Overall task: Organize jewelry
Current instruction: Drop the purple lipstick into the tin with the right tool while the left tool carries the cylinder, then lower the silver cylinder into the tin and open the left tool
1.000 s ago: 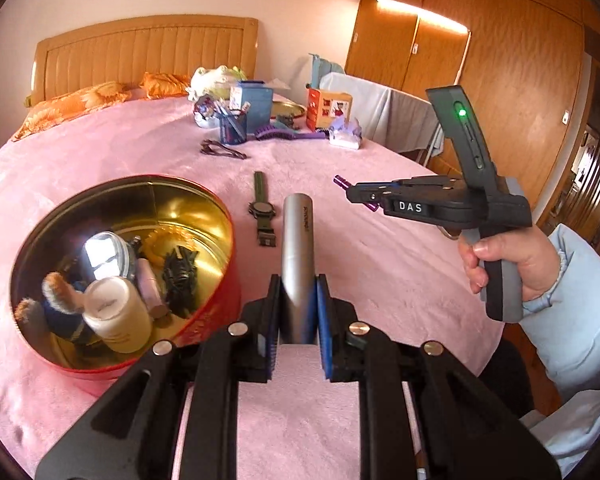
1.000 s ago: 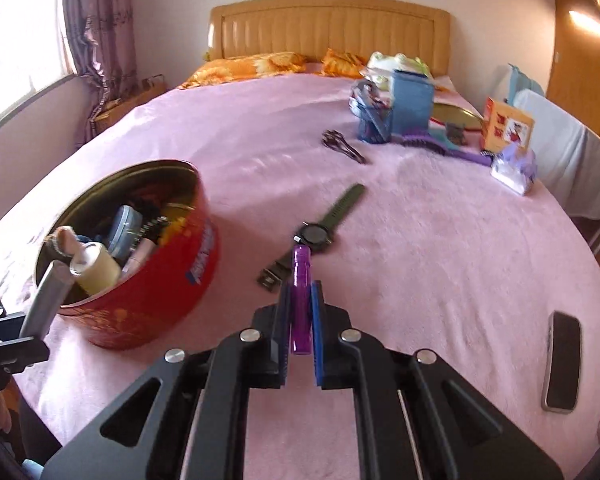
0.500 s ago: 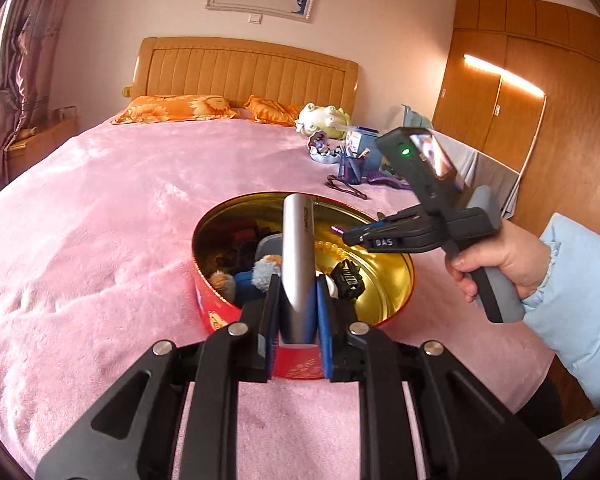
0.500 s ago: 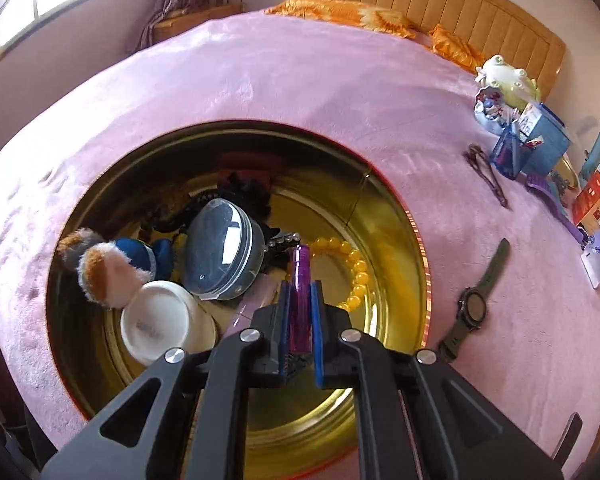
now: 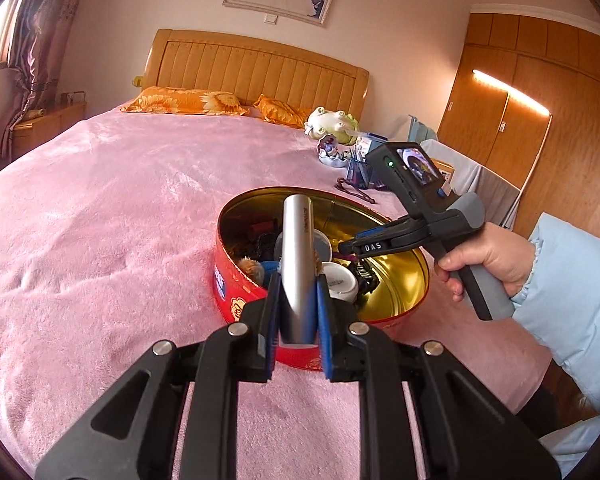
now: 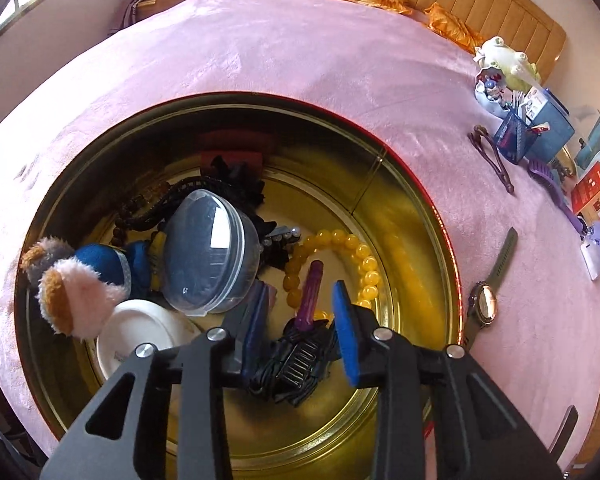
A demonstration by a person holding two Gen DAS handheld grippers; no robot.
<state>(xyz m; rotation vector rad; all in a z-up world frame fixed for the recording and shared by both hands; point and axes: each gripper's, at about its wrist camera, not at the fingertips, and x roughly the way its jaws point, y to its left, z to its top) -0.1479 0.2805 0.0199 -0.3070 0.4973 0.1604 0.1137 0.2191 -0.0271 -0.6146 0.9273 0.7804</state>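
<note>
A round red tin [image 5: 236, 296] with a gold inside [image 6: 404, 216] sits on the pink bed. My left gripper [image 5: 298, 312] is shut on a silver tube [image 5: 296, 256] and holds it above the tin's near rim. My right gripper [image 6: 300, 320] is open over the tin; it also shows in the left wrist view [image 5: 352, 246]. A purple stick [image 6: 311, 296] lies loose between the open fingers, on a yellow bead bracelet [image 6: 360, 260] and a black hair claw [image 6: 300, 360]. The tin also holds a clear domed box [image 6: 210, 254], a white jar [image 6: 140, 340] and a plush toy [image 6: 76, 292].
A green wristwatch [image 6: 486, 300] lies on the bed right of the tin. Brown glasses [image 6: 492, 156], a blue pen holder [image 6: 512, 136], a purple comb [image 6: 556, 192] and boxes sit further back right. A phone [image 6: 564, 432] lies near the bed's edge.
My right gripper has opened and let go of the purple stick, which now lies in the tin. My left gripper has come closer to the tin with the silver tube.
</note>
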